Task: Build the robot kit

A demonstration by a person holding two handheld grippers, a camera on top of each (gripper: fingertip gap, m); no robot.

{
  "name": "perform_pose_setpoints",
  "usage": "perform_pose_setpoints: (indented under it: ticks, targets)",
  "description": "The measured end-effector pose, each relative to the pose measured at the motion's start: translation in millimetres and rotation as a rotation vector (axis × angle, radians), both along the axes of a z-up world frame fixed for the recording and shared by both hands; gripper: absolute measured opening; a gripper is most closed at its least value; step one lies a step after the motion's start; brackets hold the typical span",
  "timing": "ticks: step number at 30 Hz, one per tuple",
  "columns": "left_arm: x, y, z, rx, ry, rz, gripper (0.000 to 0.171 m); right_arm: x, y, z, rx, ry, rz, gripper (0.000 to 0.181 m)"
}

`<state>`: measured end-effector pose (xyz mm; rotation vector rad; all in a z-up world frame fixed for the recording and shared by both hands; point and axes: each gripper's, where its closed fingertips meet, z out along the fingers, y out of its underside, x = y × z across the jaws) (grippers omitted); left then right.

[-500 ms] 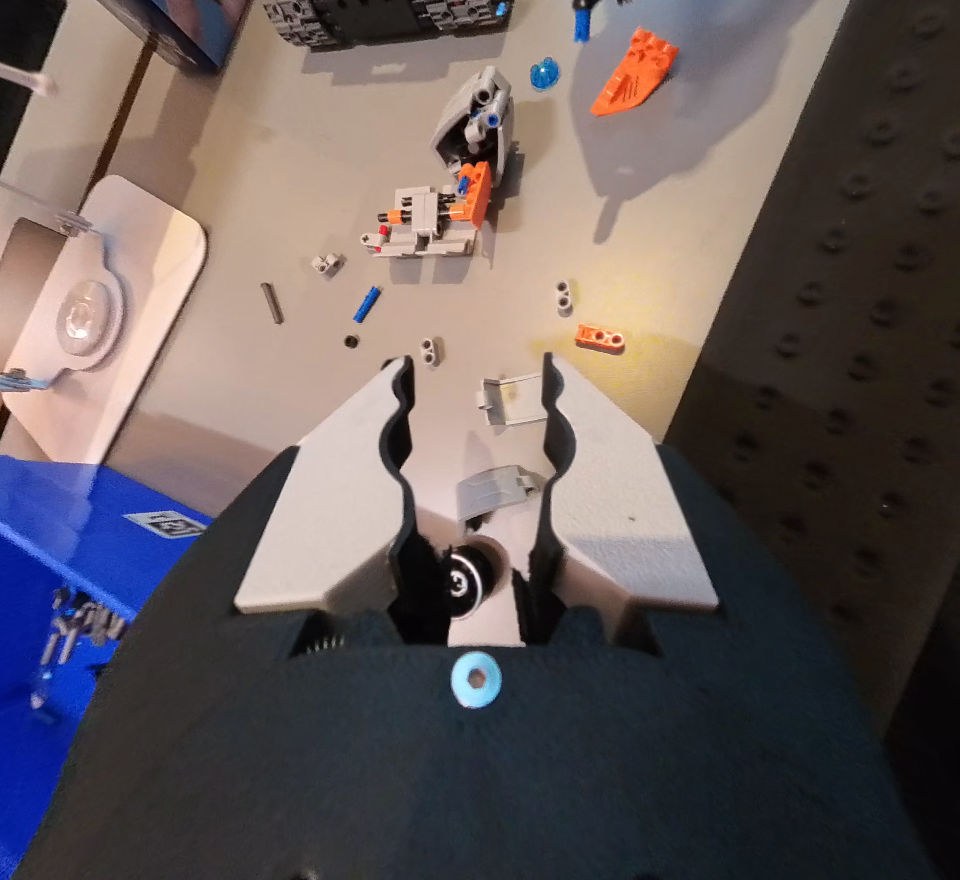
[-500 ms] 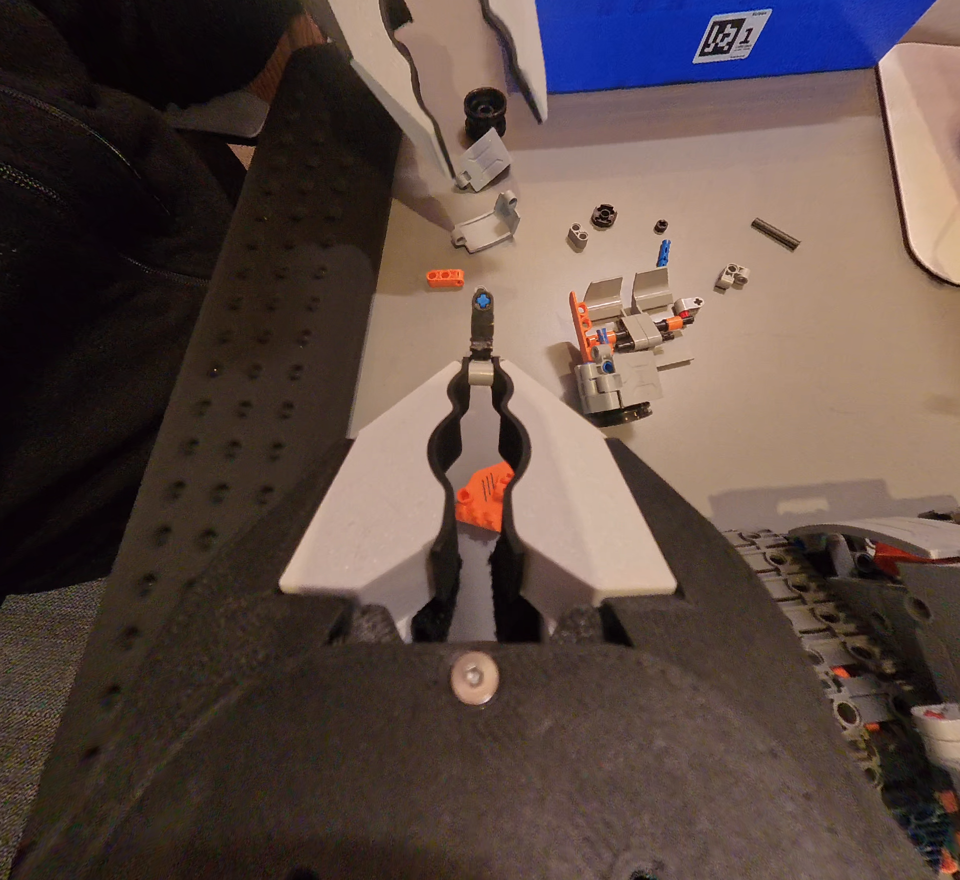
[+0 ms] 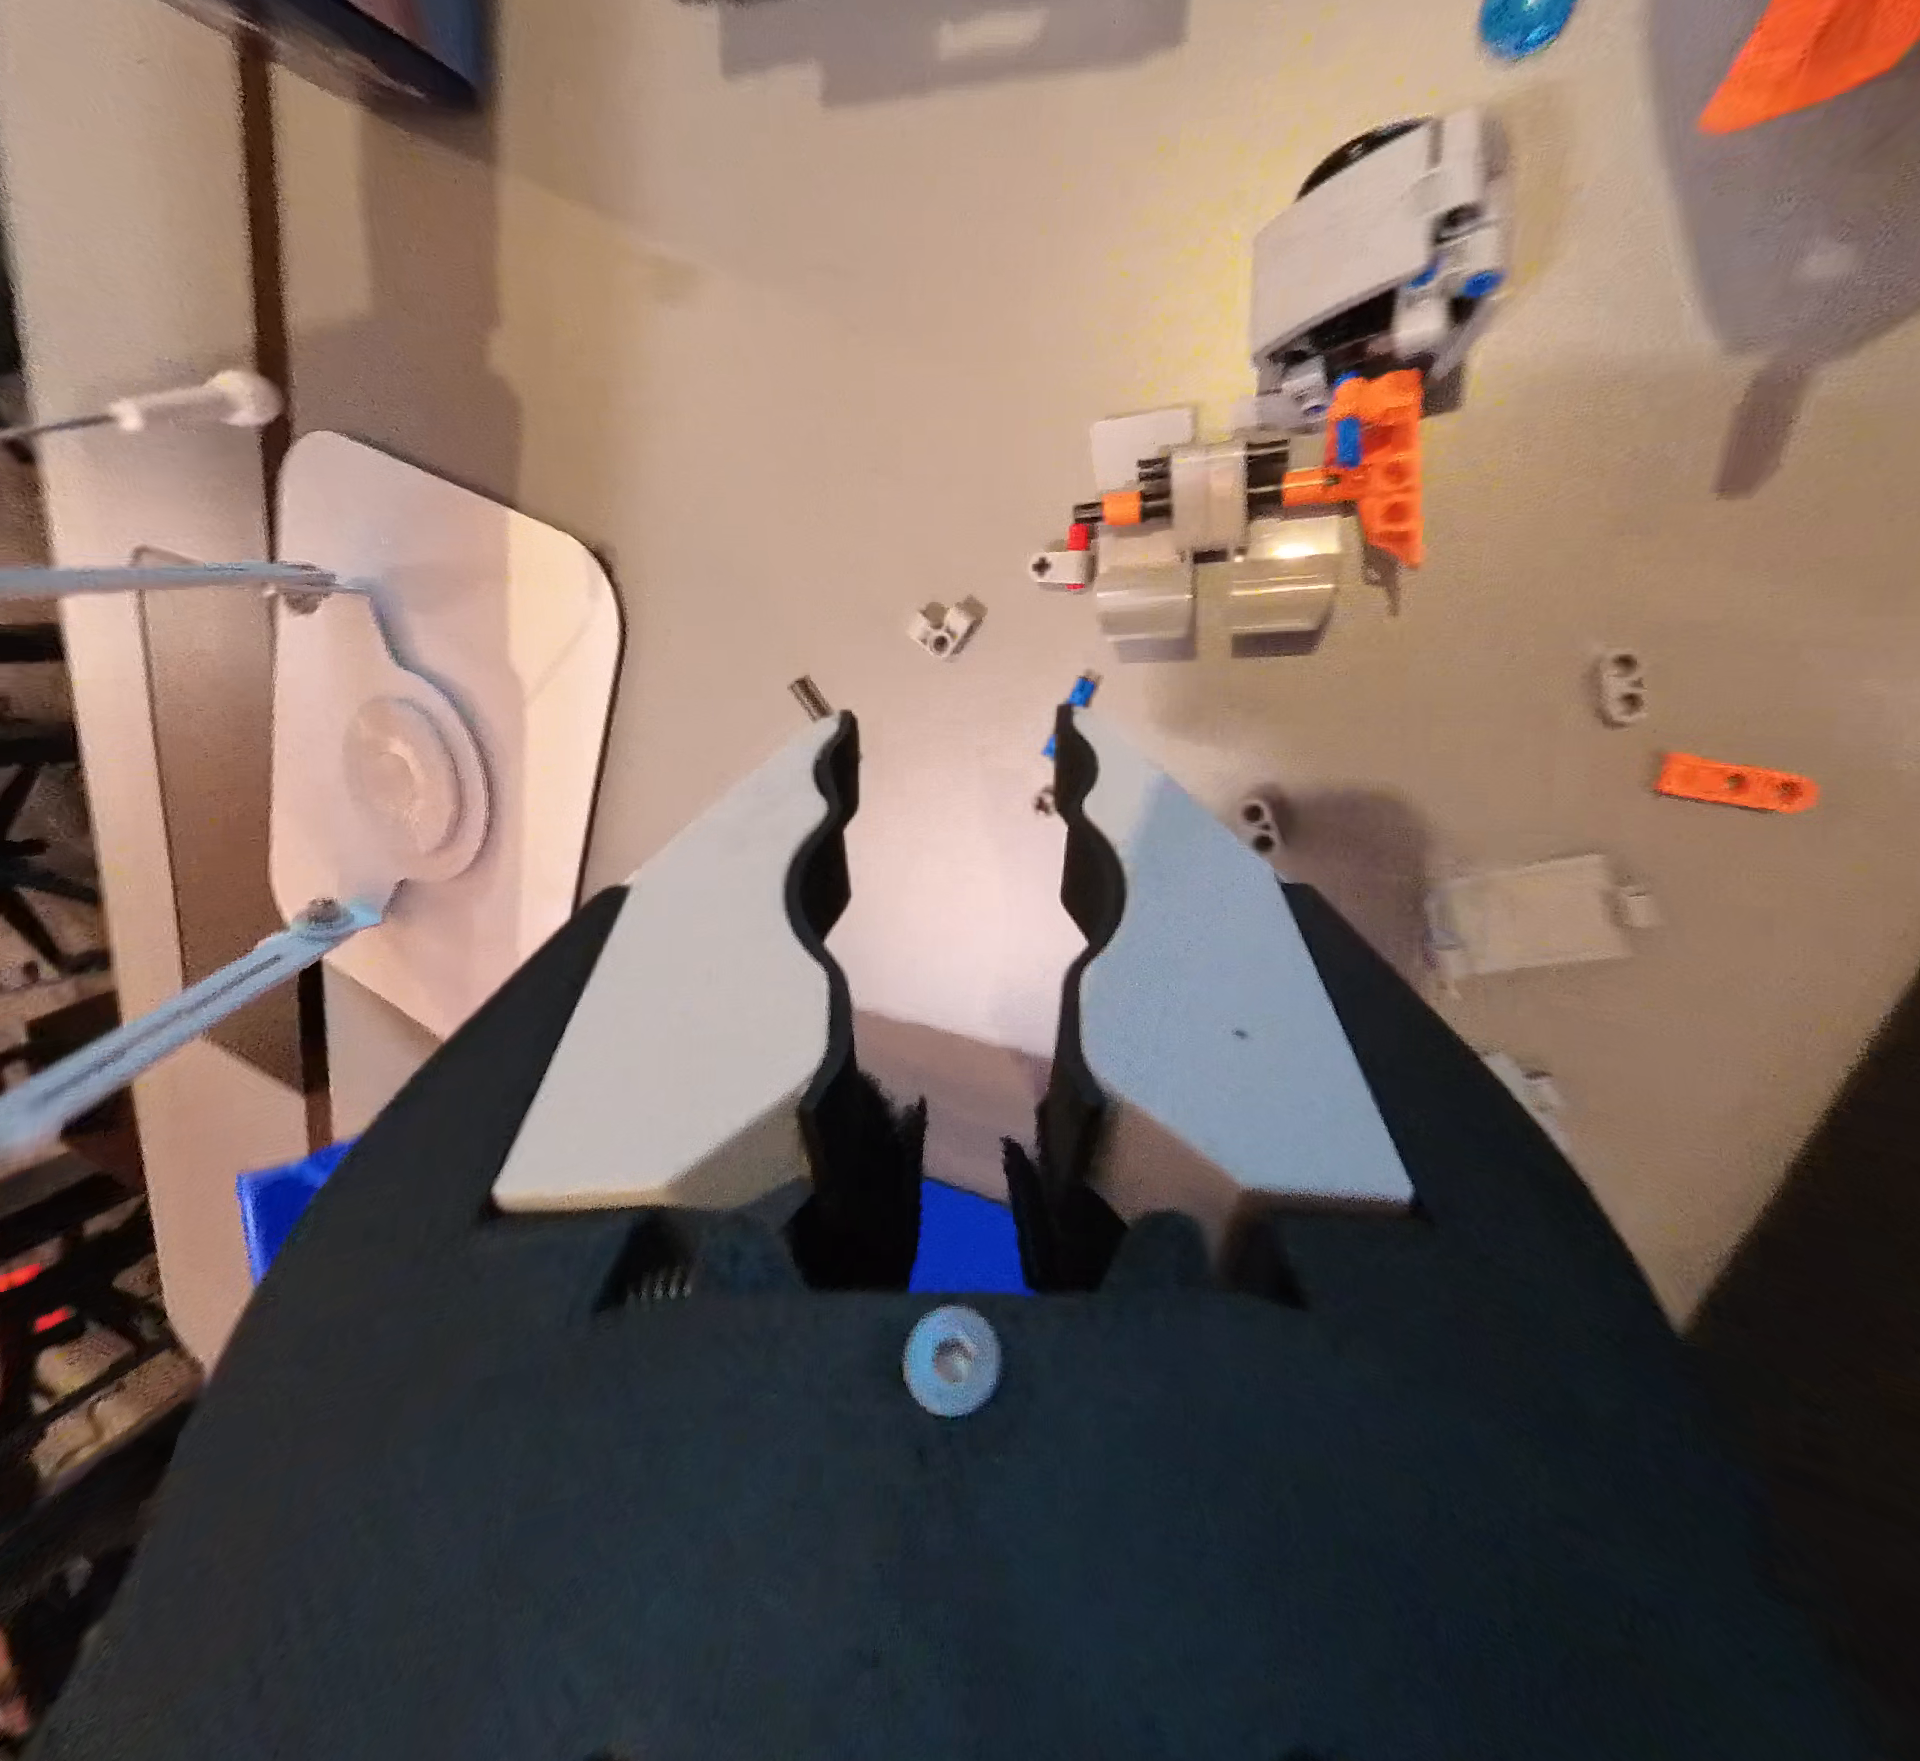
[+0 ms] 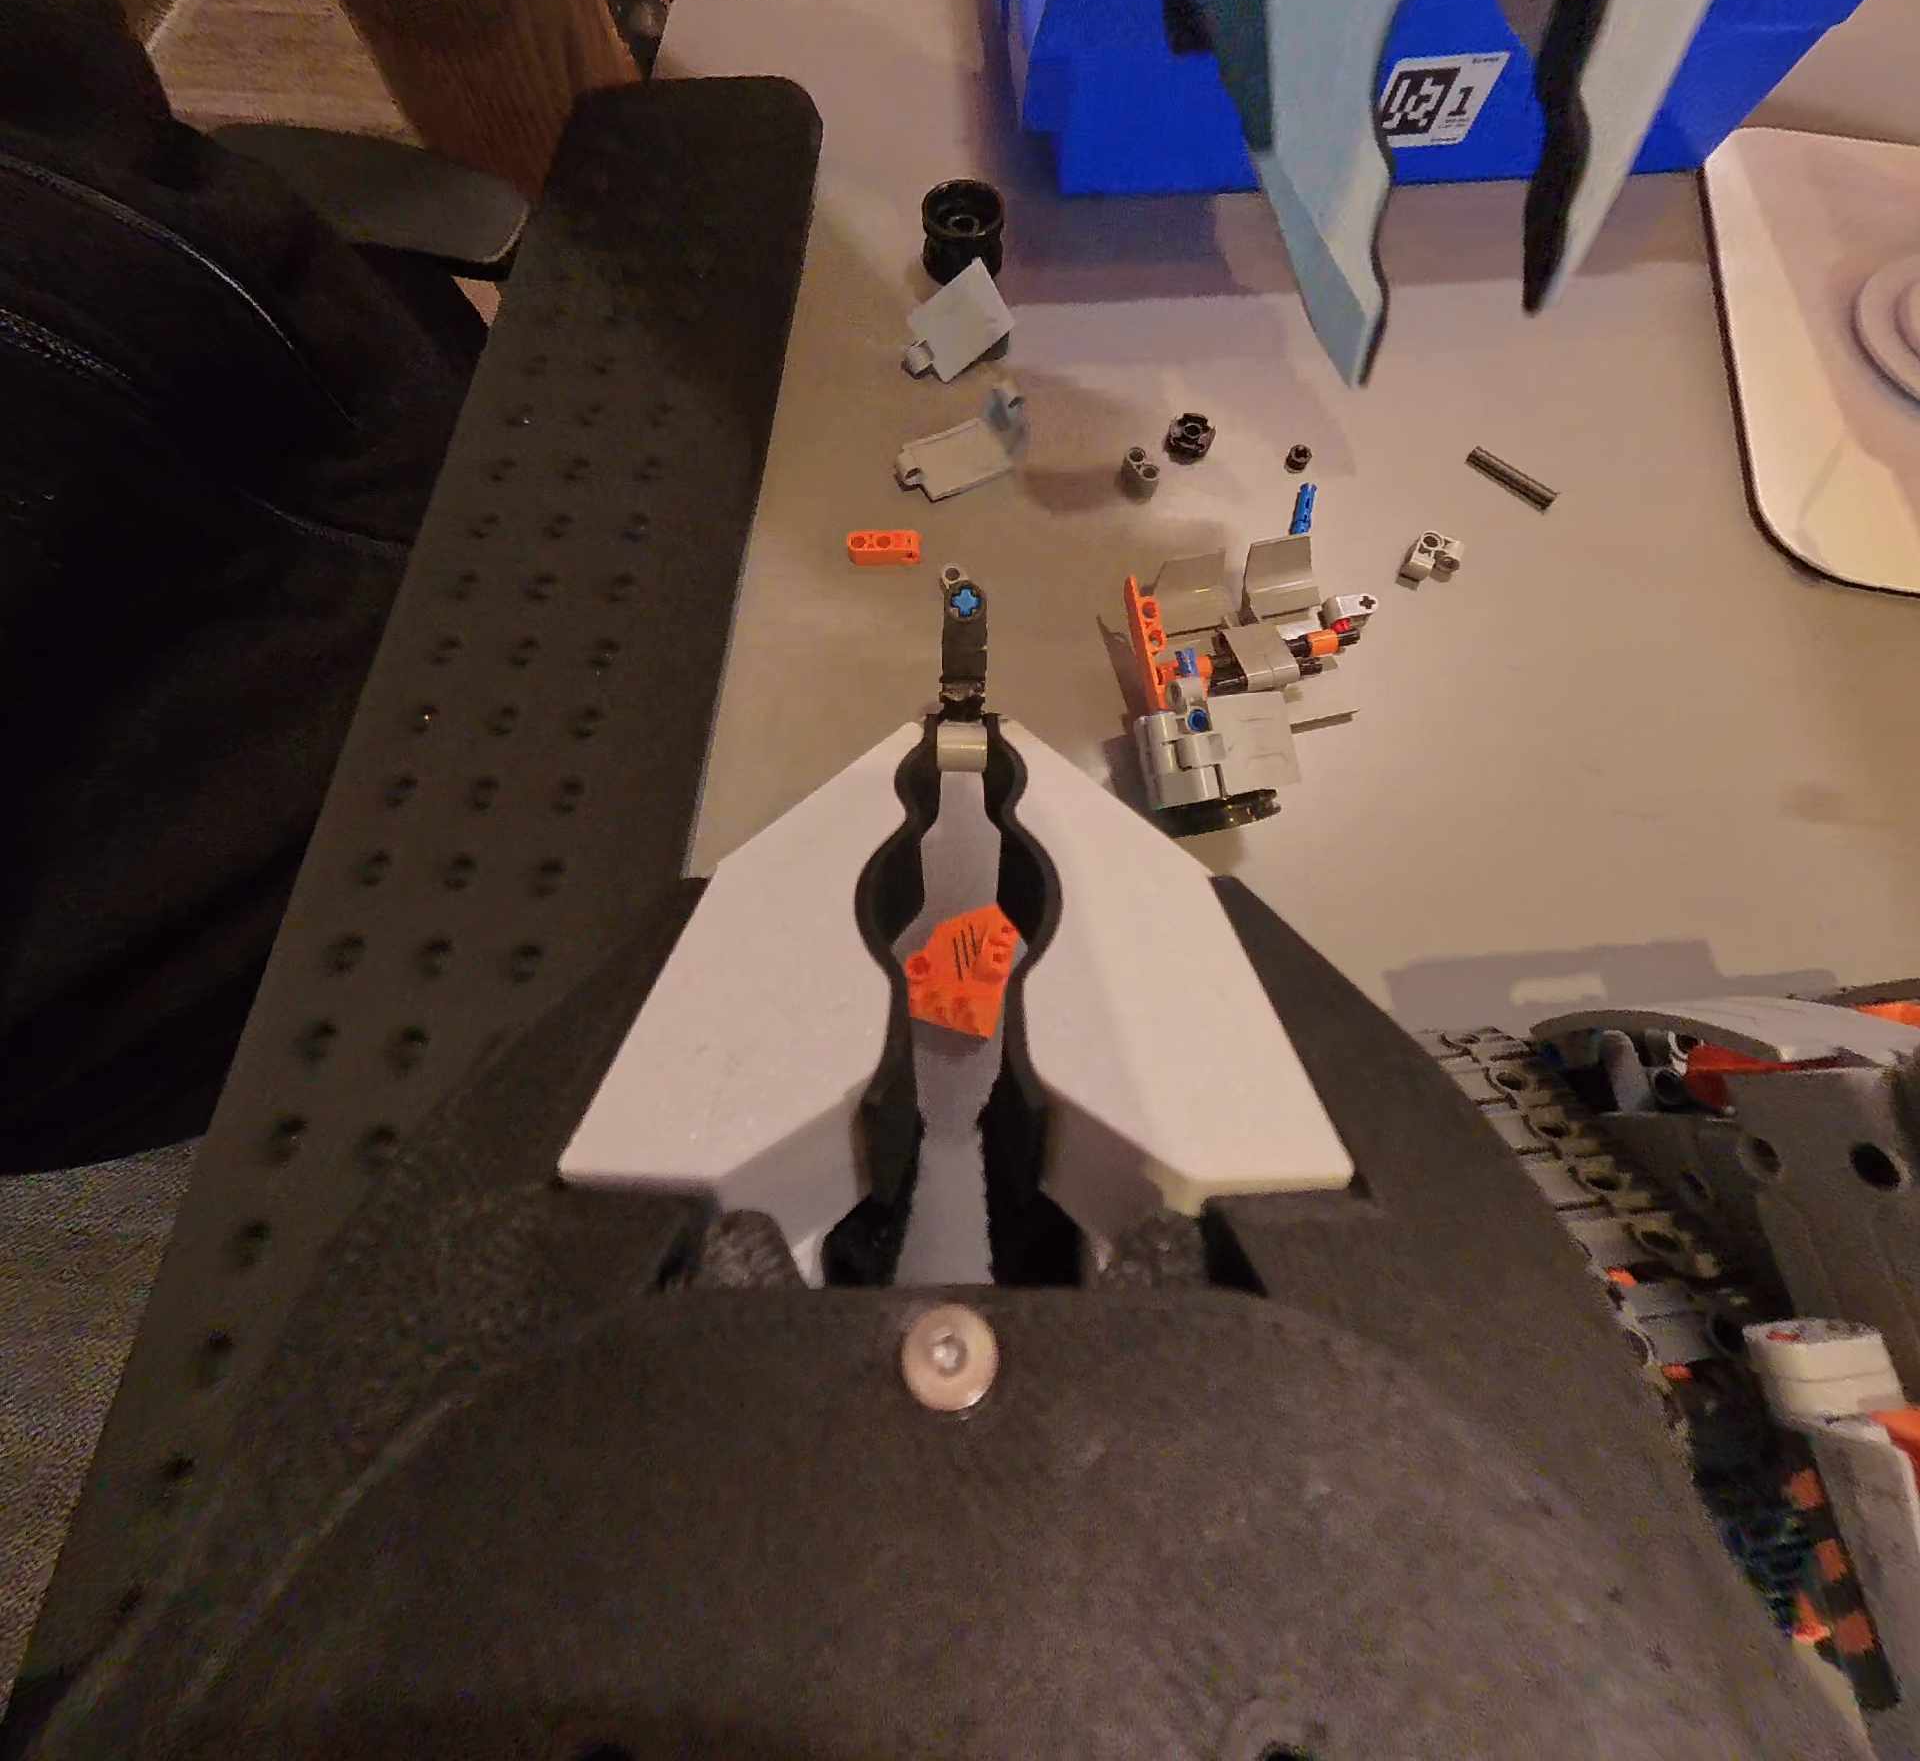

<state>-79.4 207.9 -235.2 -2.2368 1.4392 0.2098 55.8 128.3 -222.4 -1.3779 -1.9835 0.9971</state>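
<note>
My left gripper (image 3: 954, 724) is open and empty, held above the beige table near a dark axle rod (image 3: 808, 699) and a small blue pin (image 3: 1081, 691). It also shows in the right wrist view (image 4: 1455, 340), hanging over the table's far side. My right gripper (image 4: 966, 724) is shut on a small grey, black and blue connector piece (image 4: 962, 662) that sticks out past its tips. A grey and orange brick sub-assembly (image 3: 1257, 516) lies between the two grippers; it also shows in the right wrist view (image 4: 1226, 672). An orange wedge piece (image 4: 961, 979) lies under the right gripper.
Loose small parts lie scattered: an orange beam (image 4: 883, 545), grey panels (image 4: 956, 454), a black wheel (image 4: 964, 228), a light grey connector (image 3: 943, 622). A blue bin (image 4: 1143, 49) stands at the far edge, a white stand base (image 3: 447, 724) beside it. A large black and grey model (image 4: 1662, 1192) sits at right. A black perforated block (image 4: 499, 672) borders the left. Across from one pair of fingers to the other is roughly 15 cm.
My left gripper has moved forward and to the left over the table, past the grey panels and wheel, and stands wider open. The right gripper still holds the connector piece.
</note>
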Motion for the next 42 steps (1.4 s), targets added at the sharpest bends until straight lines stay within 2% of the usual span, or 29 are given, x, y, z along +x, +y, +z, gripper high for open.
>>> perform_pose_setpoints:
  ticks: [5,11,13,14,21,26,31,36,40,42]
  targets:
    - [-10,26,-35,-0.095,0.123,-0.095,0.030,3,1,1,0.007,0.005,0.003,0.005]
    - [-9,32,-62,-0.205,0.164,-0.172,0.031,3,-1,-3,0.013,-0.009,0.015,0.005]
    - [-8,33,-68,-0.229,0.162,-0.173,0.024,3,-1,-3,0.014,-0.010,0.017,0.005]
    - [-6,31,-70,-0.248,0.146,-0.187,0.014,3,-1,-4,0.015,-0.011,0.018,0.006]
    - [-2,35,-67,-0.227,0.102,-0.196,0.000,4,2,-7,0.009,-0.017,0.014,0.005]
    - [0,30,-47,-0.174,0.058,-0.182,0.000,5,4,-8,0.004,-0.020,0.010,0.005]
    - [-3,34,-40,-0.149,0.050,-0.181,0.000,5,7,-11,0.000,-0.029,0.001,0.005]
    - [6,48,-48,-0.129,0.036,-0.230,0.036,5,9,-11,-0.002,-0.025,-0.002,0.005]
    - [8,55,-64,-0.175,0.070,-0.261,0.038,6,9,-12,-0.004,-0.028,0.000,0.005]
    - [15,55,-67,-0.211,0.041,-0.275,0.029,6,8,-13,-0.003,-0.031,0.006,0.005]
